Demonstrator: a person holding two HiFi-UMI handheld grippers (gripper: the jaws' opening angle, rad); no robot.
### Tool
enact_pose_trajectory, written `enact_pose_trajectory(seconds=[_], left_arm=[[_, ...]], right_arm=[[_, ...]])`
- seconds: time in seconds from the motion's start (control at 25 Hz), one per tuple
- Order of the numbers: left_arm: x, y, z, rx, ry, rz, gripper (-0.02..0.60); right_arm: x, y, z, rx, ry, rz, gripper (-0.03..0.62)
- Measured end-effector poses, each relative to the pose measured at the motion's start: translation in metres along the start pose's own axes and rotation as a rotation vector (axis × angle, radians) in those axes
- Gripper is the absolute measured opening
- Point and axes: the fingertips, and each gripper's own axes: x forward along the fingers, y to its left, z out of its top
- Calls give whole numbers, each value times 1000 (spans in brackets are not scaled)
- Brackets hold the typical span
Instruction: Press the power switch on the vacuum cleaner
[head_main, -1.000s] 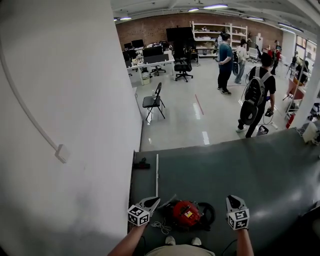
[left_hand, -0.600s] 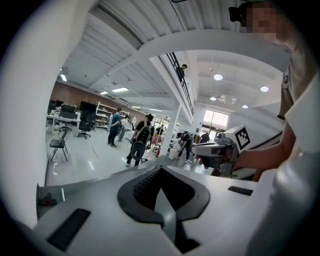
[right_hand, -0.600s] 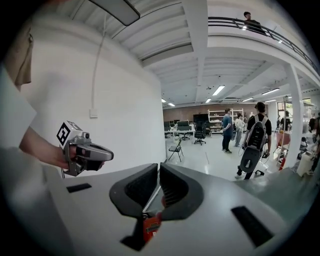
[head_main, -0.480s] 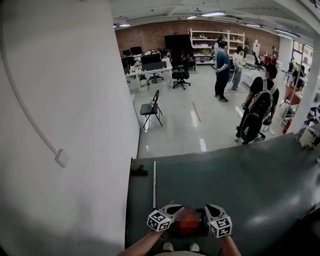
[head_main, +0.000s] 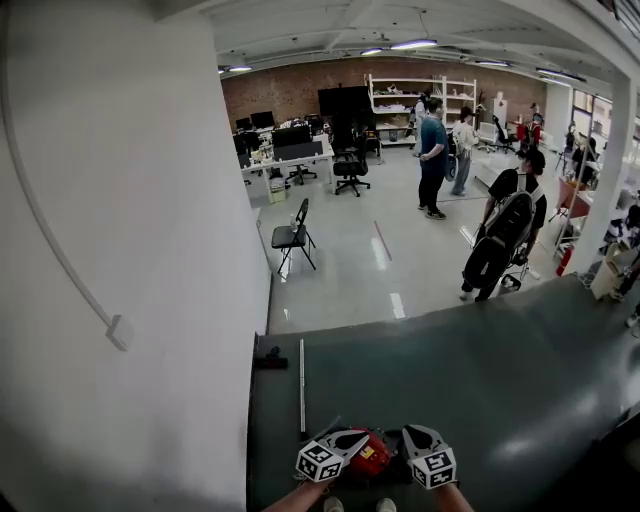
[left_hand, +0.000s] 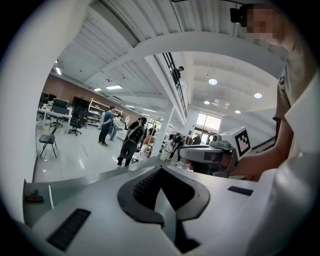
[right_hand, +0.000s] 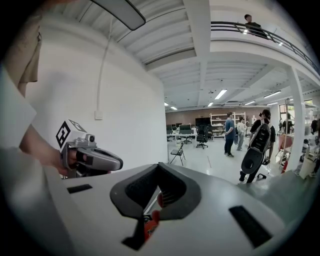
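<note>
The red vacuum cleaner lies on a dark grey mat at the bottom edge of the head view, mostly hidden by the grippers. My left gripper hangs over its left side and my right gripper over its right side, close together. Both sets of jaws stand shut with nothing between them. In the right gripper view a sliver of the red vacuum shows through the slit under the right gripper. The left gripper looks out over the room. The power switch is not visible.
A white wall runs along the left. A thin metal tube and a black nozzle lie on the mat near the wall. Beyond the mat stand a folding chair and several people, one with a backpack.
Both grippers have come inward from either side of the vacuum and now hang close together above it. The vacuum sits lower in the head view.
</note>
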Motion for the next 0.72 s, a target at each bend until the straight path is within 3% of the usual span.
enact_pose_trajectory(seconds=[0.72], left_arm=[[24, -6, 12, 17, 17, 5, 6]], right_arm=[[-8, -30, 6, 2, -20, -8, 6]])
